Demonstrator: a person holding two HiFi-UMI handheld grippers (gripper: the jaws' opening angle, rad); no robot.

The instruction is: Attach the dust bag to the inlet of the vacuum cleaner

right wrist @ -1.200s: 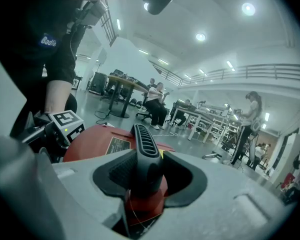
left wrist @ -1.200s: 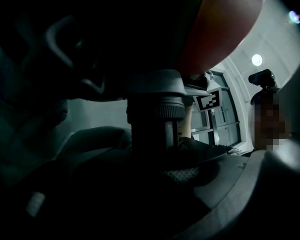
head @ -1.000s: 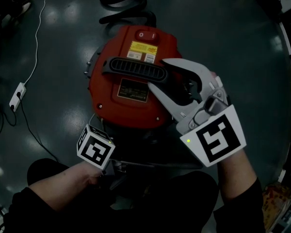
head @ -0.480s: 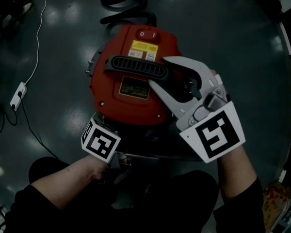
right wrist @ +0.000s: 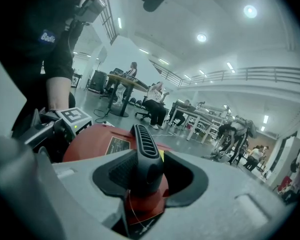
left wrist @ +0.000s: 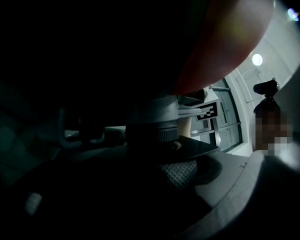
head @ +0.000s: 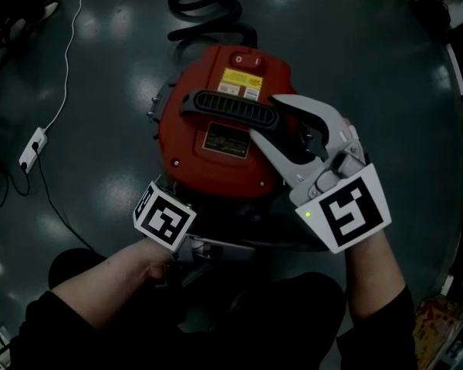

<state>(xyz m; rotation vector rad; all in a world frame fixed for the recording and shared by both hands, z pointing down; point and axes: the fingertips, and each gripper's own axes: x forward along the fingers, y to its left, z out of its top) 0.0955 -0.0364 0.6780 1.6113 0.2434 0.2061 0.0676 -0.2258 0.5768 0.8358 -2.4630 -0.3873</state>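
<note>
Since the earlier frame the left gripper, at lower centre under the red motor head, has just been opening its jaws. They stand spread, with nothing discernible between them. No dust bag is visible. The head looks rigid and probably heavy; lift it by the black handle, which the right gripper clamps.

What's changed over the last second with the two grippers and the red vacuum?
The left gripper, low beside the red lid, has just been opening its jaws wider; what lies between them is too dark to tell. The right gripper stays shut on the black handle of that lid, and the hose lies where it was.
</note>
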